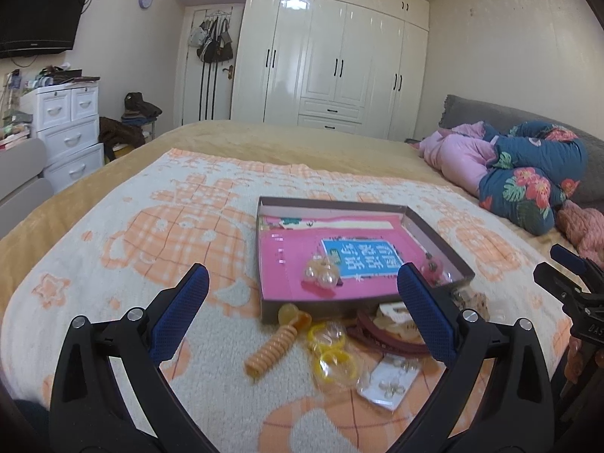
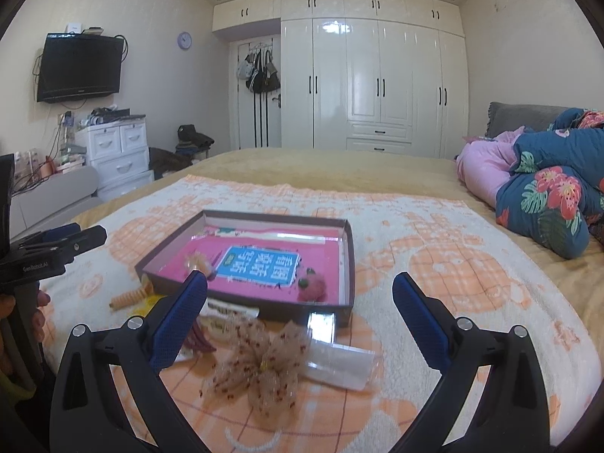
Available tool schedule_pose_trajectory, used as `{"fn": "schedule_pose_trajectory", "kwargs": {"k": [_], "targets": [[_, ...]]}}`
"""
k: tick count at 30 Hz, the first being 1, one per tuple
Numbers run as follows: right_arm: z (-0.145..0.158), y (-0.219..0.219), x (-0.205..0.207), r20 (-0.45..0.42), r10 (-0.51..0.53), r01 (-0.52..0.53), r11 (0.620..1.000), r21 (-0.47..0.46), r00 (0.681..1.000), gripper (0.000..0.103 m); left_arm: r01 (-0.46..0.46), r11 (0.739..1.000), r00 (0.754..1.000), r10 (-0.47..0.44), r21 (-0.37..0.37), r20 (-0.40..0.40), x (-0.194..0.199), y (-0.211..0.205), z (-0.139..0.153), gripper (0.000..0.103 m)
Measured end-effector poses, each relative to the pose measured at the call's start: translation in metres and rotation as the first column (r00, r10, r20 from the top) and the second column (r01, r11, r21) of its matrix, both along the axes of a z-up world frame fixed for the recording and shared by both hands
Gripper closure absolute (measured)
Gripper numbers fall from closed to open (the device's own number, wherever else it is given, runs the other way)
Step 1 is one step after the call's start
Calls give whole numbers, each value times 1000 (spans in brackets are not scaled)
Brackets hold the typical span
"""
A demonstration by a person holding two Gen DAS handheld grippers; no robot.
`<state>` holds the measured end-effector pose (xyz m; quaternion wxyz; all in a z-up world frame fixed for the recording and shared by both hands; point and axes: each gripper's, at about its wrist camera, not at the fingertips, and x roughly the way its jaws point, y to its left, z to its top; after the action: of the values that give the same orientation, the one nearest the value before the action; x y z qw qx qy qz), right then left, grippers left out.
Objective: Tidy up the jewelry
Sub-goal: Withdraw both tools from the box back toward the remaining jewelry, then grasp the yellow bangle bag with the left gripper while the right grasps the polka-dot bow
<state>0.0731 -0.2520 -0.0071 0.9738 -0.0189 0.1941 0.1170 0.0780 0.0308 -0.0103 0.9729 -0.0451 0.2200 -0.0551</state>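
Note:
A shallow dark box (image 1: 441, 234) with a pink bottom lies on the bed's towel; it also shows in the right wrist view (image 2: 351, 260). In it lie clear bead pieces (image 1: 321, 273) and a pink fuzzy piece (image 2: 312, 287). In front of it lie an orange spiral clip (image 1: 273, 343), yellow rings in a bag (image 1: 332, 355), an earring card (image 1: 389, 381), a dark red band (image 1: 377, 338) and a sheer dotted bow (image 2: 260, 370). My left gripper (image 1: 302, 287) is open and empty above the clip and rings. My right gripper (image 2: 300, 294) is open and empty above the bow.
The white and orange towel (image 1: 151, 226) covers the yellow bedspread. Folded quilts (image 2: 543, 188) lie at the right. A clear plastic packet (image 2: 339, 366) lies beside the bow. White drawers (image 1: 68, 132) and a wardrobe (image 1: 339, 56) stand beyond the bed.

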Motion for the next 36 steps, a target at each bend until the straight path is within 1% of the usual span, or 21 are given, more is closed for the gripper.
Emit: {"fn": "schedule_pose_trajectory", "kwargs": {"k": [4,11,19,21,23,24,27,29,30,32,33,35,36], "targets": [[-11,4,-5,-33,17,-17,1000,-11,999,7,10,1000,999,-9,12,-33,-3,-1,-7,11],[-23,15,-14,-60,53,-55,998,-37,997,7,21,999,997,-18,33,-70,-10,-3,-17,11],[-38,23,-14,-110,75,-82,995,-62,991,7,37,999,992,-33,37,-119,-6,-8,-30,11],[-43,26,-12,-123,77,-86,994,-72,989,9,48,998,991,-43,32,-129,-4,-9,-34,12],[-51,26,-10,-139,74,-86,993,-86,988,18,58,998,989,-53,36,-139,-2,-12,-38,12],[-54,27,-8,-151,71,-85,992,-89,986,20,64,997,987,-58,35,-147,0,-13,-41,12],[-66,27,0,-200,59,-77,994,-81,978,32,80,996,982,-74,30,-173,5,-16,-49,12],[-75,26,6,-231,47,-68,994,-82,972,44,92,996,978,-87,17,-190,9,-17,-55,12],[-79,25,7,-244,42,-63,995,-77,969,48,94,996,976,-90,12,-198,12,-17,-57,12],[-85,24,11,-265,39,-60,996,-72,964,59,96,995,973,-94,2,-212,15,-17,-61,12],[-87,24,12,-267,33,-57,995,-81,963,62,100,995,971,-98,-2,-217,17,-17,-62,12],[-90,23,12,-265,38,-63,994,-86,963,77,106,994,968,-104,-3,-229,20,-18,-66,12],[-91,23,12,-264,42,-67,994,-87,963,79,110,994,966,-109,-8,-236,22,-19,-67,12]]}}
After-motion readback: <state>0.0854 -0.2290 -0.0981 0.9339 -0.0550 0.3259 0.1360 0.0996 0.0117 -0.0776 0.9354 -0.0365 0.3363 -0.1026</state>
